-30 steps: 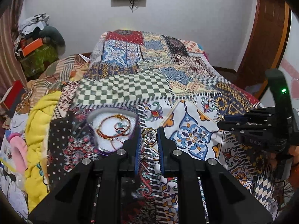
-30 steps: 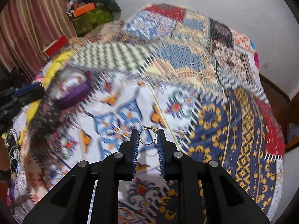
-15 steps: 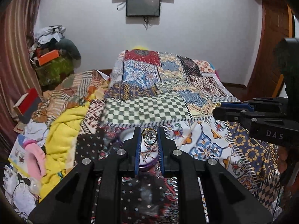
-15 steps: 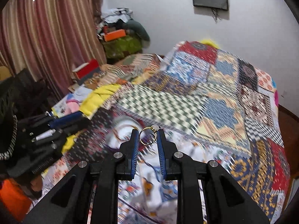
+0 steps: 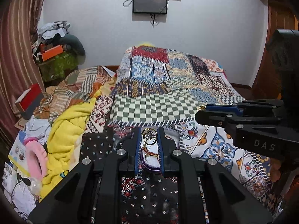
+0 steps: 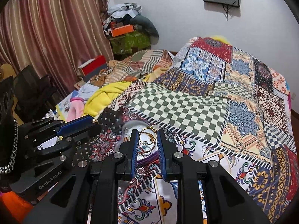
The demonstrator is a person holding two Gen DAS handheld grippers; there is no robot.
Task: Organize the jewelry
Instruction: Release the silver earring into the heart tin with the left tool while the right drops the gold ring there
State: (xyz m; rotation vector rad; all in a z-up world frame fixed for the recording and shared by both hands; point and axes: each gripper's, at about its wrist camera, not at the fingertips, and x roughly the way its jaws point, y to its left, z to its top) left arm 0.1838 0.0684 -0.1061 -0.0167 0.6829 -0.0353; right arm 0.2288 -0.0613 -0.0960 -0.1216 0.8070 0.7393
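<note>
Rings sit pinched in both of your tools: the left gripper (image 5: 149,139) clamps an ornate ring (image 5: 149,136), the right gripper (image 6: 148,138) a pearl ring (image 6: 147,135). The jewelry dish (image 6: 129,128) lies directly beneath both tips, near the bedspread's (image 6: 186,108) left edge; lower straight down.

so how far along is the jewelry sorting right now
Partly done: the purple-rimmed dish on the patchwork bedspread already holds red and gold bangles. In hand: the left gripper pinches a gold ring, and the right gripper pinches a pearl-topped gold ring, both near the dish. Left: dropping both rings in.
</note>
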